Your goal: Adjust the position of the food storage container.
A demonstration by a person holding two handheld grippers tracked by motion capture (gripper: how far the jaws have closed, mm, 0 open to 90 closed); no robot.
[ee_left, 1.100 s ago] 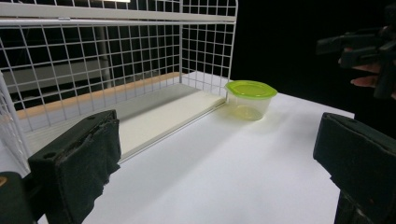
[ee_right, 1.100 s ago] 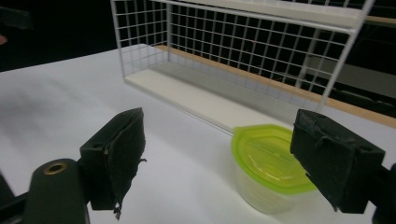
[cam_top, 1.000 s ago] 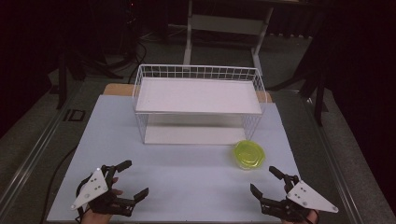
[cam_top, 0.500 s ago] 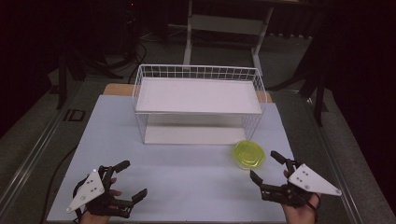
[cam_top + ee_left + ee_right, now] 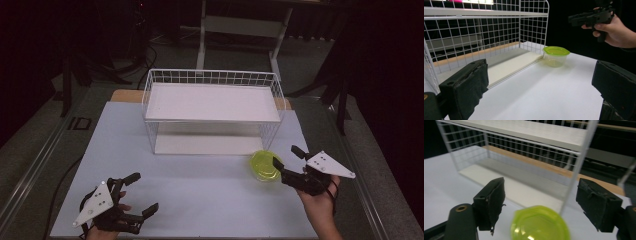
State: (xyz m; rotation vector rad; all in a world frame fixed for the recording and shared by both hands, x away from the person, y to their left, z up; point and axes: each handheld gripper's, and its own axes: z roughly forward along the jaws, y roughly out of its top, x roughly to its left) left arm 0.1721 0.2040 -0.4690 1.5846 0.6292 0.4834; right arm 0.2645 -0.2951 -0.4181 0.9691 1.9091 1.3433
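Well, the biggest thing is the white table [image 5: 200, 200], a pale sheet over a wooden top whose edge peeks out at the far side, with dark floor and black stands around it. On its far half stands a white wire rack [image 5: 212, 112] with two levels — a white board on top and a second white board resting low on the table inside the wire walls. Both boards are bare.

Just beside the rack's near right corner sits a small clear tub with a yellow-green lid [image 5: 265, 166]; the lid is on, and what is in it cannot be told. In the left gripper view the tub [image 5: 556, 56] stands on the table just off the end of the lower board.

The right gripper [image 5: 286, 159] is held above the table close to the tub's right side, jaws pointing toward it. Its jaws have just been closing a little yet stand wide apart; in the right gripper view the lid [image 5: 540, 223] lies low between the two pads without touching either — nothing is gripped.

The left gripper [image 5: 142, 195] rests at the near left corner of the table, well apart from the tub, jaws spread wide and holding nothing
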